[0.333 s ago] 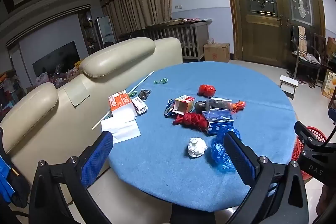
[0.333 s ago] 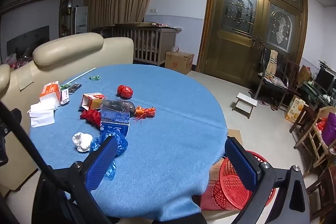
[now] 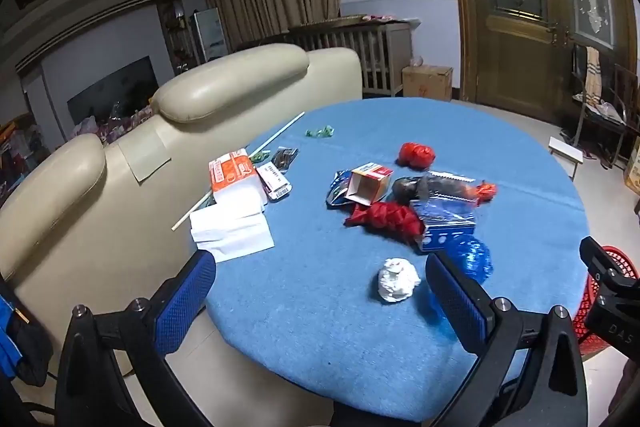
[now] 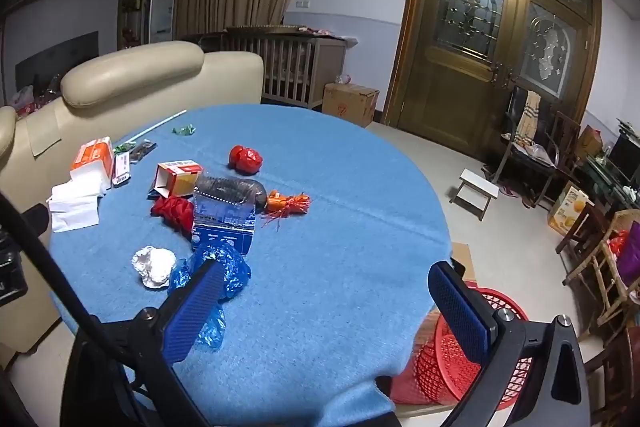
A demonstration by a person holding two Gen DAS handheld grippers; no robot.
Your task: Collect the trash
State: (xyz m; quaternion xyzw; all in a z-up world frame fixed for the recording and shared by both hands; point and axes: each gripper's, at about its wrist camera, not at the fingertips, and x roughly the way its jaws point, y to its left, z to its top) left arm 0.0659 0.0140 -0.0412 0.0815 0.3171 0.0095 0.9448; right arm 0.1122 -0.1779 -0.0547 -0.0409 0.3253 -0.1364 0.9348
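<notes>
Trash lies scattered on a round blue table (image 3: 520, 155) (image 4: 344, 155): a crumpled white paper ball (image 3: 398, 279) (image 4: 154, 265), a blue plastic bag (image 3: 474, 259) (image 4: 218, 269), red wrappers (image 3: 386, 219) (image 4: 174, 213), a red ball of wrapper (image 3: 416, 155) (image 4: 245, 159), a small open box (image 3: 369, 183) (image 4: 178, 178) and a blue carton (image 3: 448, 227) (image 4: 224, 223). My left gripper (image 3: 320, 291) hovers open over the near table edge, with the paper ball just inside its right finger. My right gripper (image 4: 324, 299) is open and empty, its left finger over the blue bag. A red mesh basket (image 4: 452, 359) (image 3: 612, 263) stands on the floor at the table's right.
A tissue pack with loose white sheets (image 3: 232, 211) and a long thin stick (image 3: 240, 167) lie at the table's left. A cream sofa (image 3: 120, 155) backs against the table there. A small white stool (image 4: 474, 191), chairs (image 4: 536, 151) and a cardboard box (image 4: 350, 103) stand beyond.
Both views have shifted only slightly; the table items sit a little higher in frame. Both grippers remain open and empty.
</notes>
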